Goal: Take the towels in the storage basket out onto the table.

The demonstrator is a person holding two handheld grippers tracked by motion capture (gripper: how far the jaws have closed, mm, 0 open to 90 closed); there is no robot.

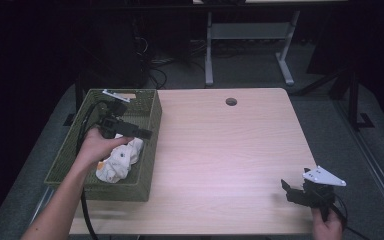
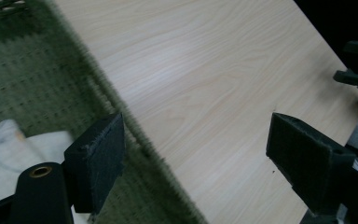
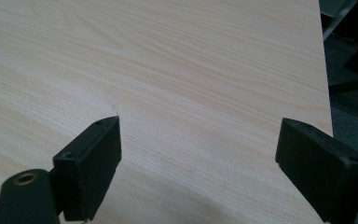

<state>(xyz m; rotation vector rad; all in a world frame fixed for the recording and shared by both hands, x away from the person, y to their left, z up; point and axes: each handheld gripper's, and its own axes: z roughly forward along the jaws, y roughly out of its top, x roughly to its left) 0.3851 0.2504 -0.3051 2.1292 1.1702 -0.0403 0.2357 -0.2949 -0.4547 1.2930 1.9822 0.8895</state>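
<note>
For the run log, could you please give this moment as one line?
left gripper: open, over basket | cloth: in basket | right gripper: open, idle

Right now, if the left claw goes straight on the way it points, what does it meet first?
Probably the basket's right wall: the open left claw straddles that green rim, aimed over it toward the bare table. If it passes above the rim, the wood comes next; depth is unclear.

Dim room: light wooden table (image 1: 220,150), grey floor (image 1: 250,70), perhaps 1 desk frame (image 1: 245,35) behind.
</note>
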